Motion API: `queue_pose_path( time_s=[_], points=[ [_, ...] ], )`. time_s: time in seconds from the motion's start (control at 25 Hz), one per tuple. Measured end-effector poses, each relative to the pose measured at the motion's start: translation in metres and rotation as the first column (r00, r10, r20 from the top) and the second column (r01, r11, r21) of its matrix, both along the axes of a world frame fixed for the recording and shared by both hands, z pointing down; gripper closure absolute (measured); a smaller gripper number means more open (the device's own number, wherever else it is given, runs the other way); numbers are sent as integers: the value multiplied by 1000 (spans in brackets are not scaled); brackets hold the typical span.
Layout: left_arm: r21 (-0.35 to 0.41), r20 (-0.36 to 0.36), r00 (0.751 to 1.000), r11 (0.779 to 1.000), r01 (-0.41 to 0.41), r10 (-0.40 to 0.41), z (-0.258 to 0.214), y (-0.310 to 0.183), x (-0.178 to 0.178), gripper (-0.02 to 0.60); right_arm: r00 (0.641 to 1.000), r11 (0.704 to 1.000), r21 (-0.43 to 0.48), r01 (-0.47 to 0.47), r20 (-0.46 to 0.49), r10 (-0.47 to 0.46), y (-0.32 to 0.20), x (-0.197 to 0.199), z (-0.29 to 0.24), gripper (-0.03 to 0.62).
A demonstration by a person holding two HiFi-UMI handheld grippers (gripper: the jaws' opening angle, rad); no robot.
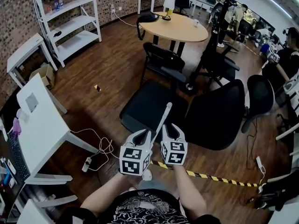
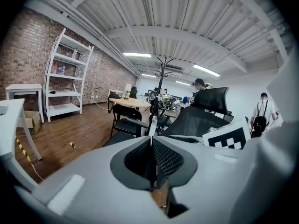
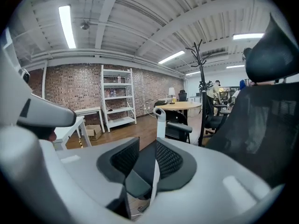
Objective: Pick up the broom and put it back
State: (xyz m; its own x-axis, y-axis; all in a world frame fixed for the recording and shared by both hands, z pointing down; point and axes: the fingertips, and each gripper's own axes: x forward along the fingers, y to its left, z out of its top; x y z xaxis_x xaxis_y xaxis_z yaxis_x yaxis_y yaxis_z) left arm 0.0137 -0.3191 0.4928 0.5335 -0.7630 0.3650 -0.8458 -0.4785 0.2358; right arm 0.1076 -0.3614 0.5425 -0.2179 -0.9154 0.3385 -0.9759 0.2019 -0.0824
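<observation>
Grip matters most here: we have the broom point(image 1: 164, 118) by its handle, which rises between the two hand-held grippers held side by side. The right hand-held gripper point(image 1: 173, 128) has its jaws part way apart and closed around the handle, which lies against one ribbed pad point(image 3: 170, 158). The left hand-held gripper point(image 1: 142, 134), just beside it, has its jaws drawn almost together on what looks like the same handle, whose capped end shows just past its tips. To carry it well, we judge that both grips should be firm and in line, so the long shaft cannot swing. The top end should also be steered clear of the black chair point(image 1: 149, 107) straight ahead of the hand-held grippers. The handle is a slim, smooth, pale shaft with a rounded cap, likely slippery; the pads are dark and finely ribbed, which should help. The broom's head is out of sight below the hand-held grippers, over the wooden floor point(image 1: 93, 73).
</observation>
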Motion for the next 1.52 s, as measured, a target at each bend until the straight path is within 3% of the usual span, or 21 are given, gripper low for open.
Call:
queue_pose_path(
  time_s=[0.52, 0.92, 1.52],
  points=[
    [72, -30, 999, 997, -32, 34, -10, 91, -19, 568, 1000, 993, 121, -17, -1, 18, 127, -33, -66, 559],
    [104, -49, 999, 995, -2, 7, -26, 140, -31, 568, 1000, 983, 182, 11, 4, -11, 186, -51, -100, 594],
    [192, -31, 998, 980, 60, -56, -51, 229, 9, 577, 992, 966, 232, 110, 32, -120, 278, -29, -117, 594]
  ],
)
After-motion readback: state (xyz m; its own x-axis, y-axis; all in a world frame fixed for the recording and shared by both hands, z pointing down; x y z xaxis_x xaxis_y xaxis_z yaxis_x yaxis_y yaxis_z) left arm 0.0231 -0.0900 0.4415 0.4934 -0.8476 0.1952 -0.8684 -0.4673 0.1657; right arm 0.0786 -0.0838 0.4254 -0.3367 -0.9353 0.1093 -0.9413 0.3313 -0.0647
